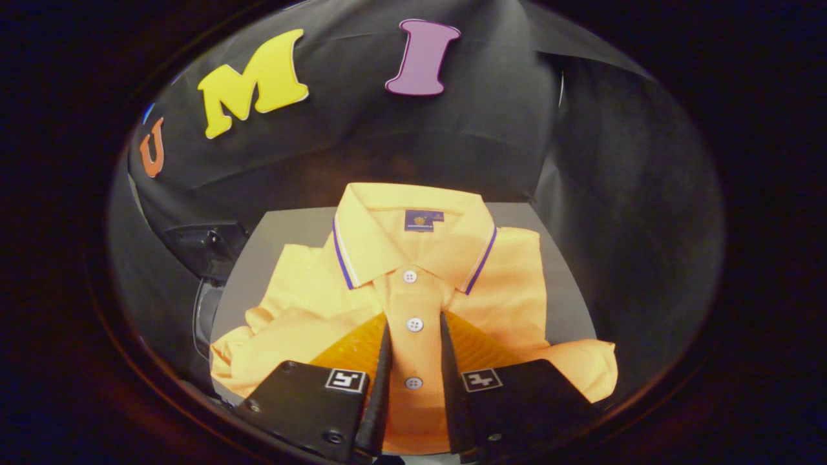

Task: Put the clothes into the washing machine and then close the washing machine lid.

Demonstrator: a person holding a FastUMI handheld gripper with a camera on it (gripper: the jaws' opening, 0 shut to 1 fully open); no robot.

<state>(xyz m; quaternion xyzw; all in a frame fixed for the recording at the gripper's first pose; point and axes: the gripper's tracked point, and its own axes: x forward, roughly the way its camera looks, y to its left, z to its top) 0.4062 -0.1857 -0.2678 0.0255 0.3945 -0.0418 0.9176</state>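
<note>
Grey tabletop (pixel 284 239) under black-cloth booth. Gripper (pixel 415 318) part open over folded orange polo shirt (pixel 504 284), button placket between fingers, nothing pinched yet. Collar at 12 o'clock. Dark object (pixel 207 248) at 10 o'clock, maybe washer. Best: press down, bunch thick fold at placket, then close.

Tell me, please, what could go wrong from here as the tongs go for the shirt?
The tongs stand open astride the button placket of the folded orange polo shirt; closing there may pinch only the top layer, so the shirt could unfold and trail. A fingertip could also catch a button. The sleeve overhangs the grey surface and might snag.
</note>
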